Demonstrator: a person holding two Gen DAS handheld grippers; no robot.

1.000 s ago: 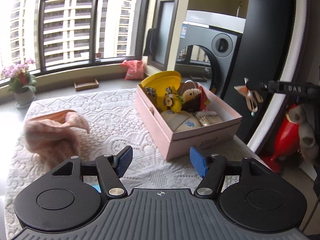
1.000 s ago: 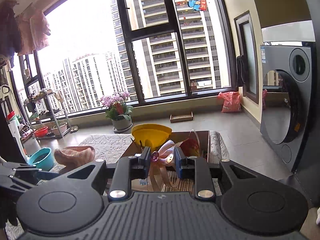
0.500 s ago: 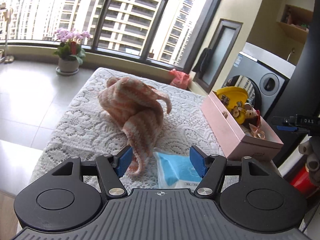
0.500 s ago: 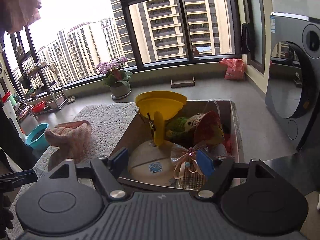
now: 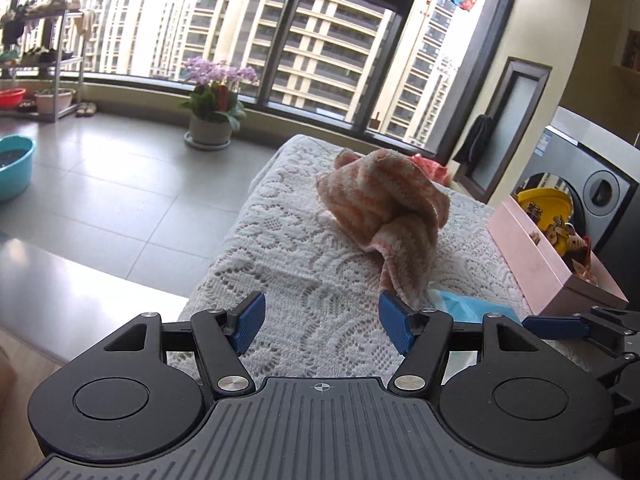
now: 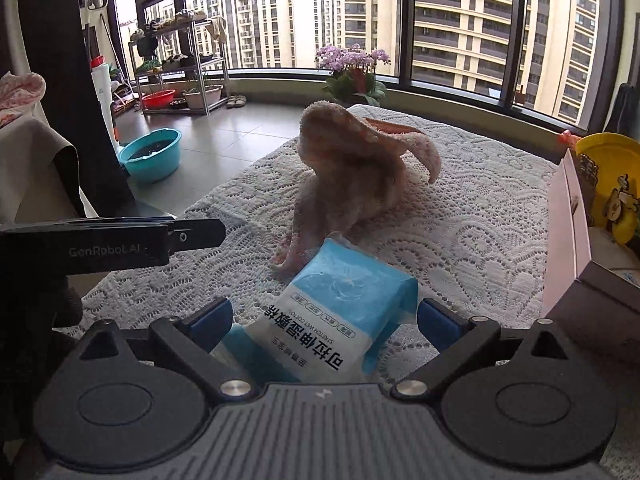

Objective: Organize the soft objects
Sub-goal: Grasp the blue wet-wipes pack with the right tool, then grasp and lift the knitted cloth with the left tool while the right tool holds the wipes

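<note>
Two soft things sit out on the lace-covered table [image 6: 460,240] right now: a crumpled pink towel [image 6: 352,168] in the middle and a blue wet-wipe pack [image 6: 340,312] touching its near corner. The right gripper [image 6: 326,322] has just been spreading its jaws wide and now straddles the pack, but the pads aren't pressing on it, so nothing is held yet. The left gripper [image 5: 322,322] is also open and empty, hovering over bare lace just left of the towel's hanging tail.

What worries me: the pack looks slick and puffy, so if the jaws close near its end it could squirt out or buckle. The towel corner lies right against it too, so a sloppy pinch might drag the towel along. Both grippers are close together, so they could easily bump.

The right view shows the pack's printed label and how it sits between the fingers; in the left view only a blue sliver [image 5: 464,304] peeks out behind a finger. That left view shows the pink box [image 5: 560,276] side-on, already quite full.
</note>
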